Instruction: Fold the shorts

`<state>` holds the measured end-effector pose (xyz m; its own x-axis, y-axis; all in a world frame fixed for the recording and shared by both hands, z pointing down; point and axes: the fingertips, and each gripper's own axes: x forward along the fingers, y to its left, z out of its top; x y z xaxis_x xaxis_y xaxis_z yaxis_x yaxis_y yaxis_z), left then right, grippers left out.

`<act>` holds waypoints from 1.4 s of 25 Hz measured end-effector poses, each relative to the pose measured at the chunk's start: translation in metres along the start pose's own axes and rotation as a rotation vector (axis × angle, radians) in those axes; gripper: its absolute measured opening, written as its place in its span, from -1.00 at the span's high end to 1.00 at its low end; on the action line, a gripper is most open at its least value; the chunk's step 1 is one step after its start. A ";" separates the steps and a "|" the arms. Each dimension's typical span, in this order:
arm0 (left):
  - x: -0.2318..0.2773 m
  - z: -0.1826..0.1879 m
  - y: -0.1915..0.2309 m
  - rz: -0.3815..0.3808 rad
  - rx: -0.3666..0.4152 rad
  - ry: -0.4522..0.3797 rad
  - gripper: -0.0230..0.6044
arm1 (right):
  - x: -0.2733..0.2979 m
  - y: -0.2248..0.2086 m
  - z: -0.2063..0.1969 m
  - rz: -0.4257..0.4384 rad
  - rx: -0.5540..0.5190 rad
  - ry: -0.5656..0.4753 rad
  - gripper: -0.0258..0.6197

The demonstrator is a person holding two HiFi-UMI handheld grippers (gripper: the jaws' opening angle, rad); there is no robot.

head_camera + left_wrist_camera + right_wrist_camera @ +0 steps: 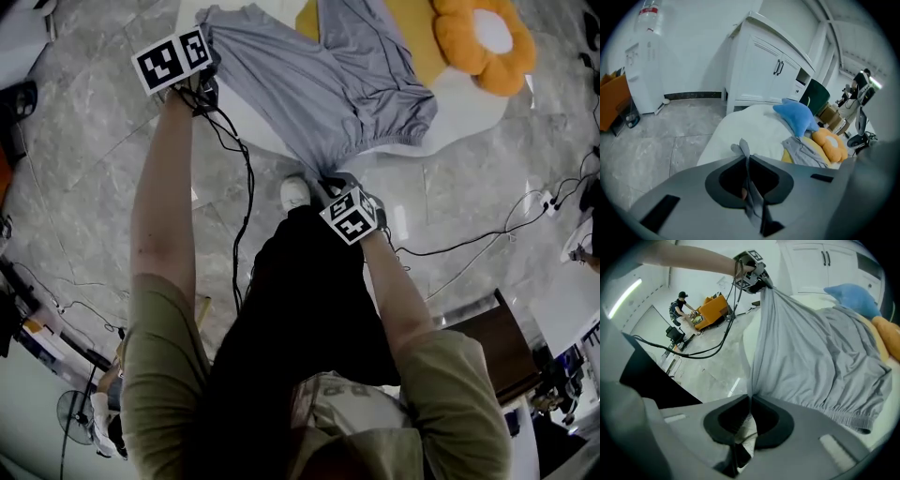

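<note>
The grey shorts (328,89) hang stretched between my two grippers, the far part still resting on the white bed (469,117). My left gripper (211,47) is at the upper left, shut on one corner of the cloth, and a thin fold of cloth (743,150) sticks out between its jaws. Near the person's white shoe, my right gripper (325,183) is shut on the waistband end. In the right gripper view the shorts (811,357) fan out from its closed jaws (750,399) up to the left gripper (757,280).
An orange flower cushion (483,37) and a yellow cushion (422,33) lie on the bed, with a blue cushion (797,115) behind. A white cabinet (764,70) stands beyond. Cables (469,244) cross the marble floor; a dark wooden box (487,337) sits at the right.
</note>
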<state>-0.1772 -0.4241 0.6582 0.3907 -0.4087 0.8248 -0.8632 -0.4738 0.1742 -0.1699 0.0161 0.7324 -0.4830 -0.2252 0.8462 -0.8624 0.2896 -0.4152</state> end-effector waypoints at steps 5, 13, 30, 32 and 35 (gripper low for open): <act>-0.029 0.023 -0.011 -0.005 0.037 0.001 0.84 | -0.021 0.010 0.013 -0.023 0.079 -0.019 0.84; -0.035 0.057 -0.069 -0.078 0.160 0.056 0.84 | -0.076 -0.025 0.012 -0.156 0.200 -0.044 0.84; 0.027 0.091 -0.226 -0.189 0.286 0.014 0.84 | -0.145 -0.144 -0.028 -0.315 0.323 -0.119 0.85; 0.037 0.091 -0.238 -0.194 0.280 0.013 0.84 | -0.147 -0.156 -0.034 -0.324 0.329 -0.119 0.85; 0.053 0.091 -0.254 -0.204 0.259 0.014 0.84 | -0.150 -0.177 -0.042 -0.337 0.346 -0.124 0.85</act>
<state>0.0920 -0.3961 0.6092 0.5416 -0.2751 0.7943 -0.6567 -0.7284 0.1954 0.0618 0.0379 0.6930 -0.1649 -0.3677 0.9152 -0.9633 -0.1393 -0.2295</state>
